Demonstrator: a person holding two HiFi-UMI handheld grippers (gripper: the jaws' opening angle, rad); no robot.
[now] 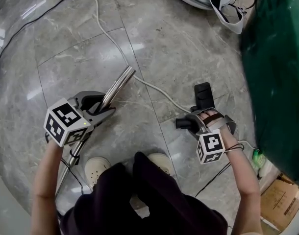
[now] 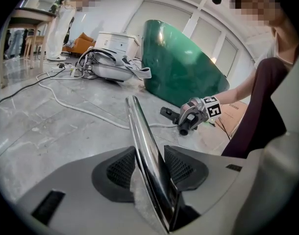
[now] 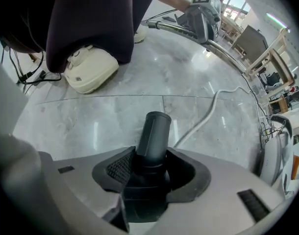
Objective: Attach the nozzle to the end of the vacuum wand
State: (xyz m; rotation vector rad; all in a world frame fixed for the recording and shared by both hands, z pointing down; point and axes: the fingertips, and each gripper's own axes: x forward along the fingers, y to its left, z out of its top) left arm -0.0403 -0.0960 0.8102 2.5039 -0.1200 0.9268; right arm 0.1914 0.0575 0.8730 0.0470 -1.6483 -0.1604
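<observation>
Vacuum wand (image 1: 117, 88) (image 2: 144, 151) (image 3: 171, 28) and nozzle (image 1: 203, 96) (image 2: 166, 112) (image 3: 154, 136), held apart over a grey marble-tiled floor (image 1: 81, 58) (image 2: 32, 126) (image 3: 115, 116). A large green object (image 1: 277, 72) (image 2: 179, 67) fills the right edge of the head view. The person stands in pale shoes (image 1: 98, 169) (image 3: 88, 70) between the two grippers.

The wand, a chrome tube, runs from beside the person's left shoe up and away to its open end, which carries nothing. The left gripper (image 1: 104, 106) (image 2: 149, 163) (image 3: 201, 13) is clamped on this tube partway along, with a ribbed pad pressed to either side, back from the open end.

The right gripper (image 1: 193, 123) (image 2: 191, 116) (image 3: 152, 168) points down at the floor and is closed on the black nozzle's neck, with both pads against it. The nozzle's round socket projects beyond the jaws. Whether the nozzle touches the tiles cannot be told.

Nozzle and wand end are well apart. A white cable (image 1: 154, 87) (image 2: 81, 109) (image 3: 208, 116) lies on the tiles between them, passing just beyond the wand's open end. A cardboard box (image 1: 279, 199) sits at the lower right of the head view.
</observation>
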